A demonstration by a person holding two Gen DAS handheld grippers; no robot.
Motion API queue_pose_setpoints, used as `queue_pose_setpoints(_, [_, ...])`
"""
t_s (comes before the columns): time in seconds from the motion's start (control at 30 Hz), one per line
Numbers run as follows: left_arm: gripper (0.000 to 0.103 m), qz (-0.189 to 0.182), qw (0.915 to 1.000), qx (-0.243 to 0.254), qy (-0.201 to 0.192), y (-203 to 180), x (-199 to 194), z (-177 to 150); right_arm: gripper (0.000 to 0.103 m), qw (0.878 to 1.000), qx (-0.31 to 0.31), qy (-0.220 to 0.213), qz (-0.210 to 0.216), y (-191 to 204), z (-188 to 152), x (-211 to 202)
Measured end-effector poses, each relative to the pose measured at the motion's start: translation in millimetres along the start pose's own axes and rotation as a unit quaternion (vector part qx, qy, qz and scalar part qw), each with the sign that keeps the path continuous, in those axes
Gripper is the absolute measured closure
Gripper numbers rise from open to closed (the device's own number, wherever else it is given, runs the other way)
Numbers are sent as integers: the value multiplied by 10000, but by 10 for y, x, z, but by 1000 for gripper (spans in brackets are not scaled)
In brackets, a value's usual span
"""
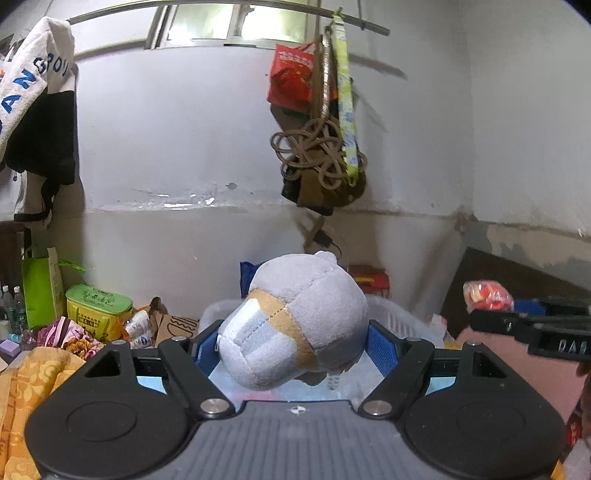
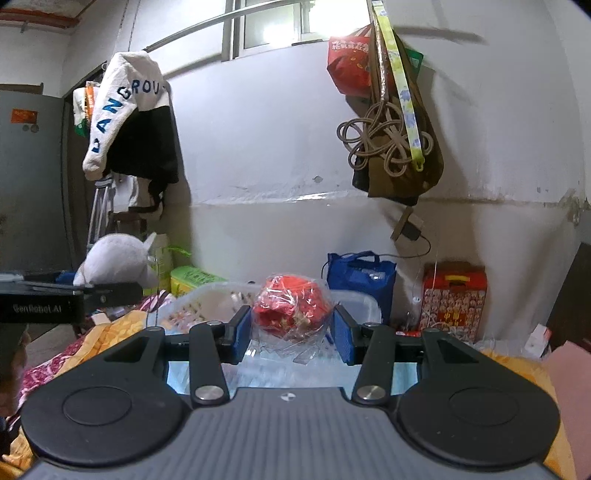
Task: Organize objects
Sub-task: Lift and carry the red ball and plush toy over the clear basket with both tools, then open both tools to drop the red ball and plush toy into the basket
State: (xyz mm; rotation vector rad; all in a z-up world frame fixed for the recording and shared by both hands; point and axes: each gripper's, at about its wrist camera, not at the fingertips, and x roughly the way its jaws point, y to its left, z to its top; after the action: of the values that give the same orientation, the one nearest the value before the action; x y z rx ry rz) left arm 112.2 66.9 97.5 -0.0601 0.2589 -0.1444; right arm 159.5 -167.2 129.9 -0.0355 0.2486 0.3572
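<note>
White plaster wall (image 1: pixel 184 140) stands at the far side of the room, with a metal rail (image 1: pixel 229 5) high on it. From the rail hang a white and black garment (image 1: pixel 37 103) at the left and a red bag (image 1: pixel 295 77) with a coil of brown rope (image 1: pixel 314 151) more to the right. Low at the far wall sit a green box (image 1: pixel 98 308) and a blue bag (image 2: pixel 360 275).

The left gripper (image 1: pixel 291 341) is clenched on a grey plush toy (image 1: pixel 295 317), which sits between its blue pads (image 1: pixel 382 350) above a white plastic basket (image 1: pixel 402 317). The right gripper (image 2: pixel 291 330) holds a red item in clear wrap (image 2: pixel 291 308) between its pads; the jaws are closed against the wrap, also over the basket. An orange patterned cloth (image 1: pixel 33 373) lies near at the left.
</note>
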Motion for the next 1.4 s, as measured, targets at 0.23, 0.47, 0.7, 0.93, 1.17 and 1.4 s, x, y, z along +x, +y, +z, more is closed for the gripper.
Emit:
queue_pose_setpoints(0.23, [21,60,10000,-17,66,14,359,305,54,9993,-161,326,-37,68,295,459])
queue_pose_setpoints(0.47, [21,143,9989,-282,350,99,812,386,54,9981,28,611,81,-42,305,784])
queue_pose_setpoints(0.7, [21,449,9959,-89,777,259,1133,236,54,9958,194,895,-34,-197,-11,1080])
queue_pose_setpoints(0.93, [19,426,9925,-100,1142,346,1326,134,52,9952,27,983,3,-135,-101,1217])
queue_pose_setpoints(1.17, [3,580,9940,51,931,317,1295,131,0,9977,-148,531,-397,-74,-83,1129])
queue_pose_setpoints(1.4, [0,642,9962,114,573,290,1160,179,0,9984,3,453,-343,-130,30,1019])
